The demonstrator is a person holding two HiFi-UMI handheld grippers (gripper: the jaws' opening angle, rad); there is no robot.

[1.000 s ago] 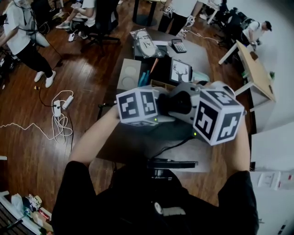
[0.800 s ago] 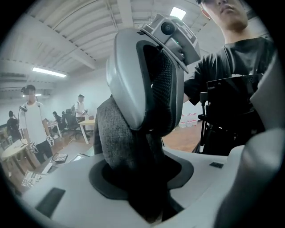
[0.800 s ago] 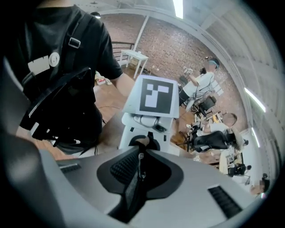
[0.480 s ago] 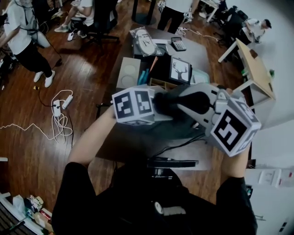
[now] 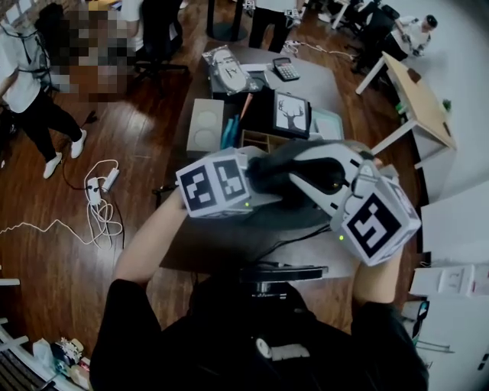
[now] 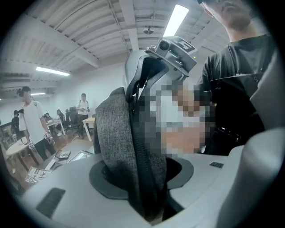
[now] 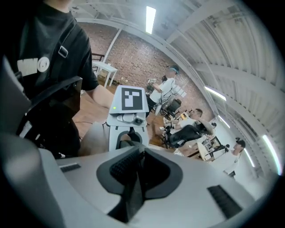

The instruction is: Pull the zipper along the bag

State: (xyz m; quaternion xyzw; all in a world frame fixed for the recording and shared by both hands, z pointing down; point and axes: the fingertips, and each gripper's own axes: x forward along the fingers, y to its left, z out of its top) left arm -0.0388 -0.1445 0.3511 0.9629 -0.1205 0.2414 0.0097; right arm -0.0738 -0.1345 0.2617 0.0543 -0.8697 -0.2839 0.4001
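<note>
Left tongs (image 6: 143, 178) clamp the bag (image 6: 111, 133), while right tongs (image 7: 135, 171), just eased slightly apart, pinch the zipper (image 6: 136, 129), apparently closed between them; the remainder is unseen.

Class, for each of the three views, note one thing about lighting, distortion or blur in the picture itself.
Head view: wide-angle bend, dark corners, a mosaic patch upper left. Left gripper view: round fisheye frame, the ceiling strip light blown out, grey bag and zipper sharp up close, mosaic patch mid-picture. Right gripper view: same fisheye frame, a ceiling light glaring at the top.
</note>
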